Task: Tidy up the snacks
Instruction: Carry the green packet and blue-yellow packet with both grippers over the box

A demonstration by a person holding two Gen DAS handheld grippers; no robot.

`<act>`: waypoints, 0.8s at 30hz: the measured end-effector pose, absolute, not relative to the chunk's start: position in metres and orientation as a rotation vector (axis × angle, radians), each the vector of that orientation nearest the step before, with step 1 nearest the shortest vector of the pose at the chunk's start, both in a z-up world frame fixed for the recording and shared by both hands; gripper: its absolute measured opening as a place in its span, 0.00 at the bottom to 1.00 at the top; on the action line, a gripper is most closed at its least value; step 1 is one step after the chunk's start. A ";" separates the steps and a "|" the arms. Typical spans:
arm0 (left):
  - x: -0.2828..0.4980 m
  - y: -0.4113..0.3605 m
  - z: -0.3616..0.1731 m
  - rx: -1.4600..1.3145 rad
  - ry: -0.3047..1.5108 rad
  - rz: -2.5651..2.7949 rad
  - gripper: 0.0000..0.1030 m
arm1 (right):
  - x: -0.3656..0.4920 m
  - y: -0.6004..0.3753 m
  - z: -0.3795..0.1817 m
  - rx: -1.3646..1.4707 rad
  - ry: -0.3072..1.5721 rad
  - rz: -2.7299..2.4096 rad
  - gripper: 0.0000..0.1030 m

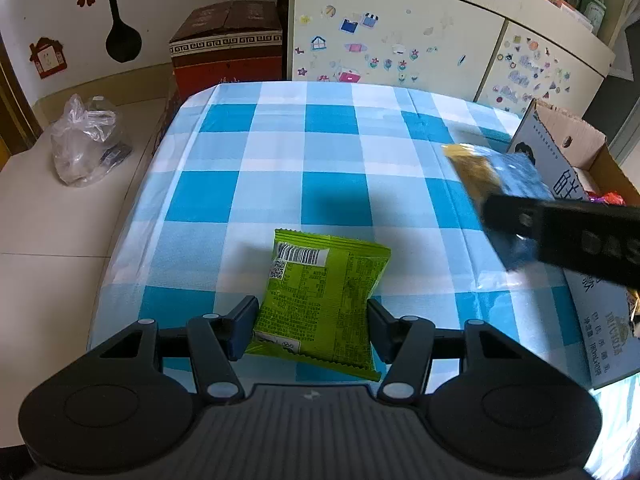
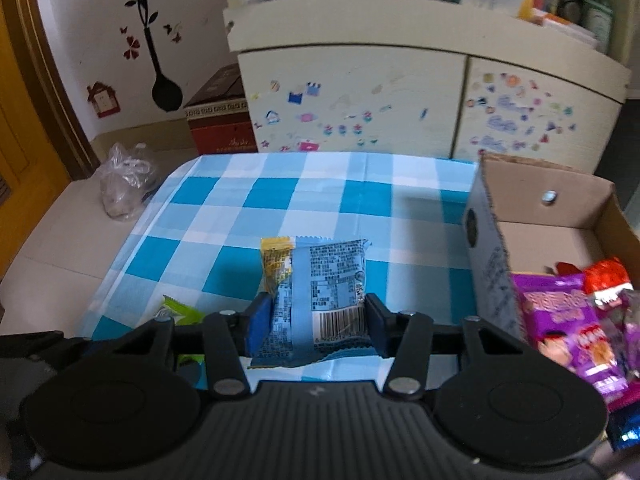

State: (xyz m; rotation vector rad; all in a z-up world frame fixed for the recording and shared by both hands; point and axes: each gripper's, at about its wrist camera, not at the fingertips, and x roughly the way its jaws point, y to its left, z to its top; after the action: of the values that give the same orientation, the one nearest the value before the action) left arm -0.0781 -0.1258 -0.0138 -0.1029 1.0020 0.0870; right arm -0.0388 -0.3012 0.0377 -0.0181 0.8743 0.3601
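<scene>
The left gripper point(image 1: 311, 326) was closed on a green snack packet point(image 1: 320, 300), its pads pressing both side edges in the lower centre of the left wrist view. The packet lay back side up, barcode towards the top of the frame, over the blue-and-white checked tablecloth point(image 1: 280, 152); whether it was touching the cloth could not be told.

The right gripper point(image 2: 314, 326) was closed on a blue and yellow snack packet point(image 2: 320, 292), held in the centre of the right wrist view with its barcode at the lower end. In the left wrist view the same packet appeared blurred at the right edge, beside a black gripper finger.

A cardboard box point(image 2: 532, 208) stood open at the right of the right wrist view, on the tablecloth's right side. Inside it lay a purple packet point(image 2: 568, 320) and a red packet point(image 2: 608, 280).

A clear plastic bag point(image 1: 86, 140) sat at the left of the left wrist view, off the cloth. A sticker-covered cabinet point(image 1: 400, 40) stood along the top of the frame.
</scene>
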 end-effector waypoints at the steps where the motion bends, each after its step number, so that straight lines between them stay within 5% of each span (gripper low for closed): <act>1: -0.078 -0.127 -0.013 -0.101 0.999 0.086 0.61 | -0.042 -0.304 0.040 -0.011 0.872 0.353 0.49; 24: -0.103 -0.120 -0.012 -0.161 0.959 0.103 0.61 | -0.083 -0.324 0.046 0.056 0.888 0.337 0.49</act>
State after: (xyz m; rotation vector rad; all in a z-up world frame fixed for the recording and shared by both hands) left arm -0.1027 -0.1201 -0.0117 -0.1614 0.9590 0.1033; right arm -0.0832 -0.3236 0.0463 0.0560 0.8883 0.3375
